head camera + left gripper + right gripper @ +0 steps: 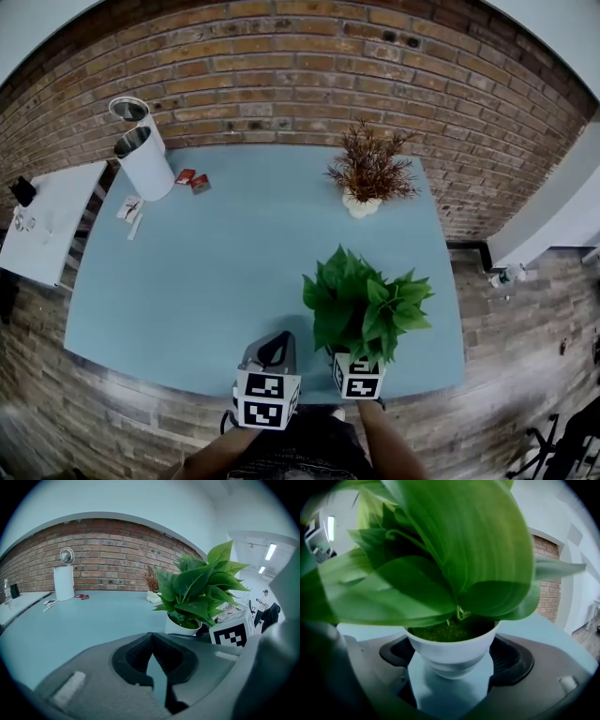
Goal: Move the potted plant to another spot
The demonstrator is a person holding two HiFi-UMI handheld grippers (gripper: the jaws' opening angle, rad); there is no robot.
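The green potted plant (364,305) stands in a white pot (450,651) on the light blue table (216,272), near the front right corner. My right gripper (451,670) sits low around the pot's base with its jaws wide; the pot stands between the dark pads (513,660) with a gap on each side. In the head view the leaves hide those jaws and only the marker cube (358,377) shows. My left gripper (272,349) hovers at the front edge just left of the plant, its pads meeting at the tips with nothing between them.
A dried brown plant (368,173) in a white pot stands at the back right. Two white cylinders (145,159), small red items (192,180) and paper scraps lie at the back left. A white side table (52,220) adjoins on the left; a brick wall runs behind.
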